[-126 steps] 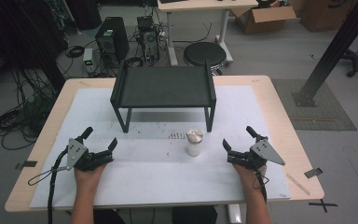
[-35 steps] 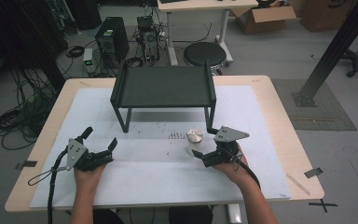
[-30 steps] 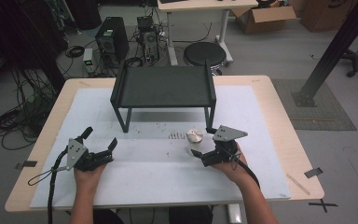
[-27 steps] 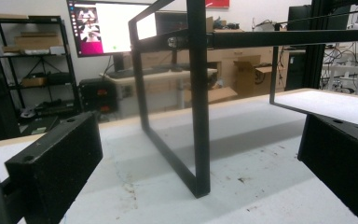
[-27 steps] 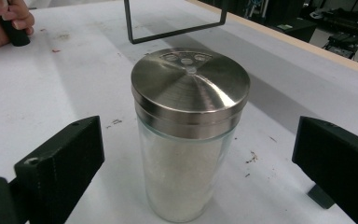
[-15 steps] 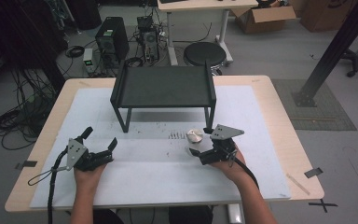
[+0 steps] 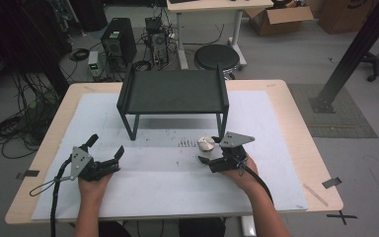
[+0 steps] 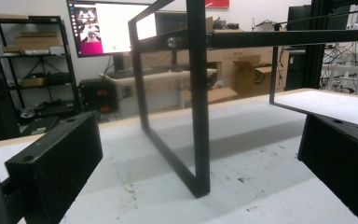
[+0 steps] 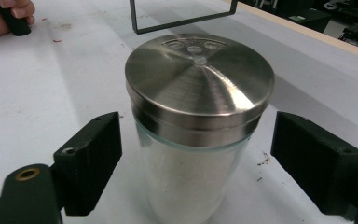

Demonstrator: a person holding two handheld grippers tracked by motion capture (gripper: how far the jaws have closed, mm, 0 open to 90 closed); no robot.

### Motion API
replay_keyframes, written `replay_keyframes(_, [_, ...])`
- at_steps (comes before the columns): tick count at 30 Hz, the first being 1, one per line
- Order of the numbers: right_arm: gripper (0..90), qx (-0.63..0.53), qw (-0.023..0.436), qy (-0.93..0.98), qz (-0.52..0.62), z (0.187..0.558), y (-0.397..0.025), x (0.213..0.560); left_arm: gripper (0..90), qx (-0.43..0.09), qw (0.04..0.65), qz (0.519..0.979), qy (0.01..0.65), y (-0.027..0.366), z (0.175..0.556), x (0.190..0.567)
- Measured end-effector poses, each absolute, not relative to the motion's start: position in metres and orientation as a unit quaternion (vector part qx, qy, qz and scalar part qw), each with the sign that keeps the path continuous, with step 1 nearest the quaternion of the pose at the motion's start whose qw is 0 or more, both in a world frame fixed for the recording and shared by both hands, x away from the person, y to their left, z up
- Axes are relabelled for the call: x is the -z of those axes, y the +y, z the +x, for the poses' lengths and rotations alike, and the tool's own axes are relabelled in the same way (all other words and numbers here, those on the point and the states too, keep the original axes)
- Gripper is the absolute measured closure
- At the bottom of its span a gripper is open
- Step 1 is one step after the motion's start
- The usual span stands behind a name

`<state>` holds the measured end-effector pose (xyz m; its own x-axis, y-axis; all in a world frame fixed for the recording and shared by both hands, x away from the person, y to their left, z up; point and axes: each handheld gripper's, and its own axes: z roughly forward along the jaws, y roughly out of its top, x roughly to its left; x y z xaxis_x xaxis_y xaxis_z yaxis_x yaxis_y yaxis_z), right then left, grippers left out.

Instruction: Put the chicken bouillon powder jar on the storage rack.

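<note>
Currently logged: approach-to-grasp stage, judged from the framing of the object between spread jaws.

Item 1, glass shaker jar [image 9: 196, 135]: clear glass body, white granular fill, brushed steel lid with small pour holes near its far edge. Stands upright on the white mat of the table [image 7: 286, 118], in front of the right front leg of the black metal stand [image 7: 172, 94], apart from that leg. In the high view it sits just ahead of the right gripper.

Item 2, right gripper [image 7: 212, 150]: jaws spread wide, one to each side of the jar, level with the upper glass and lid band. A gap shows on both sides in the right gripper view; no contact is visible. Holds nothing.

Item 3, left gripper [image 7: 106, 153]: rests low at the left of the table, well apart from the jar. Jaws spread, nothing between them; its own view looks along the mat at the stand's left legs.

Next move, as judged: close the right jaws squarely on the glass below the lid, centred so that the jar doesn't tip or skid on the mat. Glass is smooth, so a firm, even pinch is called for before any lift.
</note>
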<state>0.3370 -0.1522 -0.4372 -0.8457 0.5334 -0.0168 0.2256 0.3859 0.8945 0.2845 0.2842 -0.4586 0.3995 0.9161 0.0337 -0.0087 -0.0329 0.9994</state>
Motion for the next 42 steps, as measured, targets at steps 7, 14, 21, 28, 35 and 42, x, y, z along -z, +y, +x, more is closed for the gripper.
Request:
replay_keyframes(7, [21.5, -0.507, 0.148, 0.815, 0.237, 0.3395, -0.1525, 0.4382, 0.2, -0.396, 0.584, 0.6, 0.379, 0.2842, 0.2846, 0.4586])
replay_keyframes(14, [25.2, -0.511, 0.143, 0.814, 0.236, 0.3405, -0.1527, 0.4383, 0.2, -0.395, 0.583, 0.6, 0.379, 0.2843, 0.2847, 0.4586])
replay_keyframes(21, [28.8, -0.525, 0.134, 0.806, 0.24, 0.3425, -0.1544, 0.4392, 0.3, -0.396, 0.583, 0.6, 0.379, 0.2842, 0.2846, 0.4586])
replay_keyframes(28, [31.6, -0.528, 0.131, 0.805, 0.235, 0.3435, -0.1541, 0.4409, 0.3, -0.395, 0.583, 0.6, 0.38, 0.2843, 0.2849, 0.4586])
replay_keyframes(35, [34.7, -0.534, 0.13, 0.803, 0.231, 0.3433, -0.1542, 0.4419, 0.3, -0.395, 0.583, 0.6, 0.38, 0.2842, 0.285, 0.4585])
replay_keyframes(42, [41.7, -0.538, 0.13, 0.803, 0.221, 0.3418, -0.1538, 0.4419, 0.2, -0.395, 0.583, 0.6, 0.38, 0.2841, 0.2849, 0.4585])
